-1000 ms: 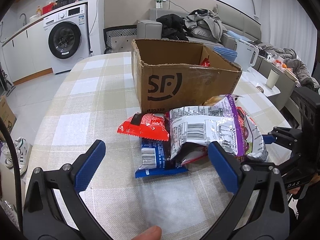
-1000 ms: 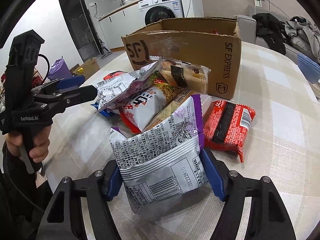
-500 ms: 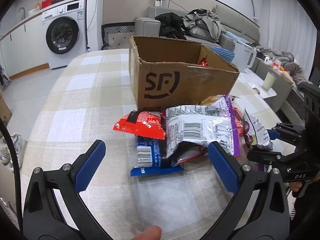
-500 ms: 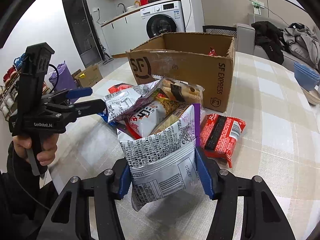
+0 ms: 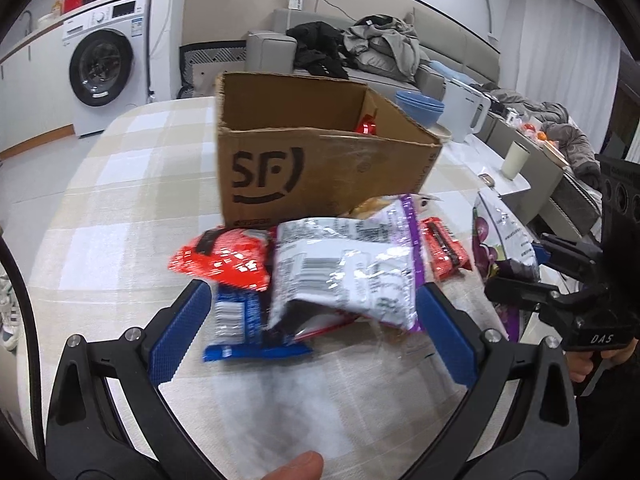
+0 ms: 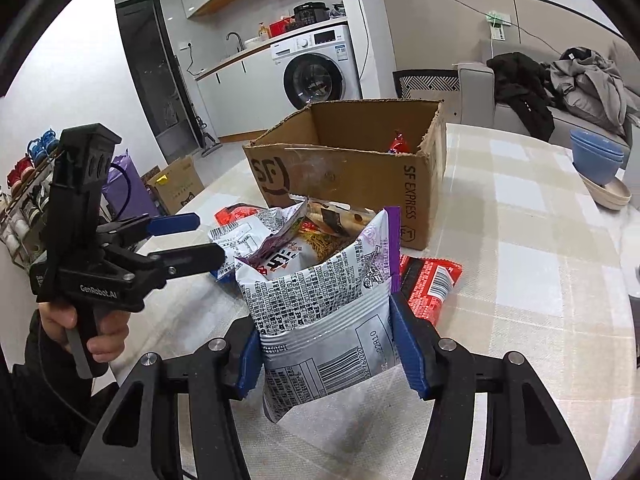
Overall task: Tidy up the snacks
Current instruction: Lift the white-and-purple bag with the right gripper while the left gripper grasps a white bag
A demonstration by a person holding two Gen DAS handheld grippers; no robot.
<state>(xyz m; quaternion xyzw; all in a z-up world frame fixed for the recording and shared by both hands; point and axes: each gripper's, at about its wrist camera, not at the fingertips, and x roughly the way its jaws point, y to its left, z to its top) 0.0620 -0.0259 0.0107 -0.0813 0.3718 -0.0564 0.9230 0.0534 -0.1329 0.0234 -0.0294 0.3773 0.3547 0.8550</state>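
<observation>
Right claw (image 6: 327, 354) has just squeezed in on the silver-and-purple snack bag (image 6: 320, 312), pads pressing both its sides, and holds it just off the tabletop (image 6: 520, 248) in front of the SF cardboard box (image 6: 352, 176). Left claw (image 5: 308, 334) hangs wide with nothing in it, over the snack pile (image 5: 304, 272) in front of that box. Looks like the pick is done, so next it needs carrying over the box rim and dropping in.

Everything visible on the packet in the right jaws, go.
The packet is a crinkled silver foil pouch with black print, a barcode and a purple edge strip. It stands upright, pinched at both sides by the right gripper, lifted clear of the snack pile in front of the box.
</observation>
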